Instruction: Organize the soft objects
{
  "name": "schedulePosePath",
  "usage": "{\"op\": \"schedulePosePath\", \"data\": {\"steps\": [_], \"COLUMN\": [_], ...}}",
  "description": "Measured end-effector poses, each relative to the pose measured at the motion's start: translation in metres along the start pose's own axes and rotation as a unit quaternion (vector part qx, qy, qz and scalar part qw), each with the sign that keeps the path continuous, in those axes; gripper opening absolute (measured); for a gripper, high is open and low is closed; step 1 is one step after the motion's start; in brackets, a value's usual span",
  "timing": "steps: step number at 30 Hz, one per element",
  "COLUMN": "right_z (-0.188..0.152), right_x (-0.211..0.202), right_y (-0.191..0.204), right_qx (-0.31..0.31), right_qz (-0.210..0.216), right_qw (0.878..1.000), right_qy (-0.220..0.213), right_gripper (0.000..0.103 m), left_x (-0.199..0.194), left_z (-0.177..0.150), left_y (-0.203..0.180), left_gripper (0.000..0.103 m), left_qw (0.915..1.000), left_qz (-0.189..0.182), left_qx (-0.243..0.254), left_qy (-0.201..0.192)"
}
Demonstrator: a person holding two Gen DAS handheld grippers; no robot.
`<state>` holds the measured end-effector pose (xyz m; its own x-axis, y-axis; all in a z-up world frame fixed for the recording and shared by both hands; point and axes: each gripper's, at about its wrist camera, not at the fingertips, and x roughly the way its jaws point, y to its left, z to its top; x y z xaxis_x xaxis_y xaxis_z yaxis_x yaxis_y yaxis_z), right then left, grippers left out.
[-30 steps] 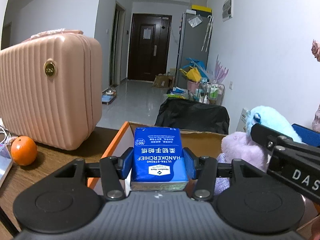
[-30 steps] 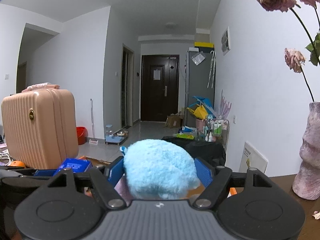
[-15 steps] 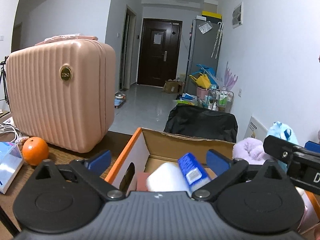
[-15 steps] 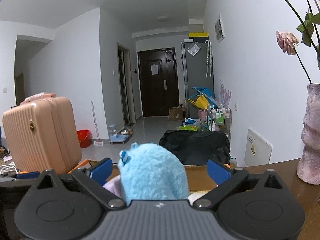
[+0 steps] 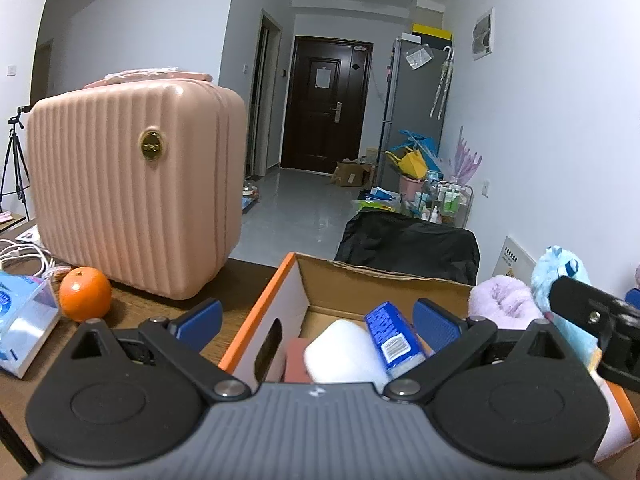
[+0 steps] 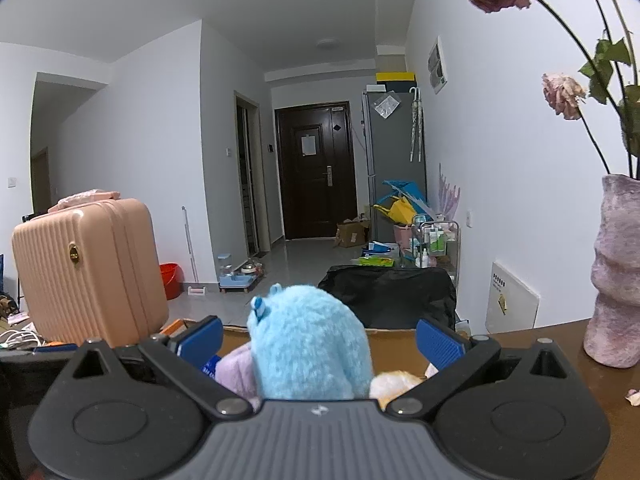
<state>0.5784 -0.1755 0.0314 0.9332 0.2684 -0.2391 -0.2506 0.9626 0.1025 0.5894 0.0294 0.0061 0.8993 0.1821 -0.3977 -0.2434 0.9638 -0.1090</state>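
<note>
Standing wide apart, the blue pads of the left gripper point(image 5: 316, 318) gripped nothing; its jaws had just been opening, and the blue handkerchief pack point(image 5: 394, 340) lay loose below them inside the cardboard box point(image 5: 360, 280), leaning against a white roll point(image 5: 340, 354). A reddish-brown item showed just beside the roll, near the box's white side wall with its handle slot. The right gripper point(image 6: 318, 338) was likewise spread to its full width, its jaws also having just been opening; the light-blue plush toy point(image 6: 310, 344) stood between the pads but touched neither. A lilac plush point(image 6: 236, 370) sat against the blue toy's left side and a cream-coloured plush point(image 6: 396, 384) against its right, all three at the box's right end. In the left wrist view the lilac plush and blue toy appeared at the far right, partly behind the right gripper's black finger. On the wooden table point(image 5: 248, 280), left of the box, stood a pink ribbed case point(image 5: 132, 200), with an orange point(image 5: 85, 294) near it. A mauve vase point(image 6: 616, 276) with dried roses stood at the right.
</note>
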Motion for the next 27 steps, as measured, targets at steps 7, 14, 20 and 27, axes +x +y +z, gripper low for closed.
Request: {"op": "schedulePosePath", "data": {"steps": [7, 14, 20, 27], "right_z": [-0.006, -0.015, -0.023, -0.036], "right_x": [-0.033, -0.073, -0.115, -0.166], "right_y": [0.005, 0.010, 0.011, 0.018], "right_qx": [-0.008, -0.009, -0.003, -0.005], "right_qz": [-0.004, -0.007, -0.011, -0.018], "right_qw": [1.000, 1.000, 1.000, 1.000], "right_qy": [-0.005, -0.008, -0.009, -0.012], "right_gripper": [0.103, 0.103, 0.103, 0.103], "left_x": [-0.023, -0.064, -0.106, -0.163], "left_z": [-0.007, -0.014, -0.026, -0.041], "left_y": [0.008, 0.017, 0.021, 0.030], "left_gripper": [0.103, 0.103, 0.103, 0.103], "left_qw": [1.0000, 0.9997, 0.9991, 0.9980], "left_qz": [0.005, -0.004, -0.012, -0.018], "left_qx": [0.002, 0.014, 0.027, 0.034], "left_qy": [-0.006, -0.018, -0.032, -0.050]}}
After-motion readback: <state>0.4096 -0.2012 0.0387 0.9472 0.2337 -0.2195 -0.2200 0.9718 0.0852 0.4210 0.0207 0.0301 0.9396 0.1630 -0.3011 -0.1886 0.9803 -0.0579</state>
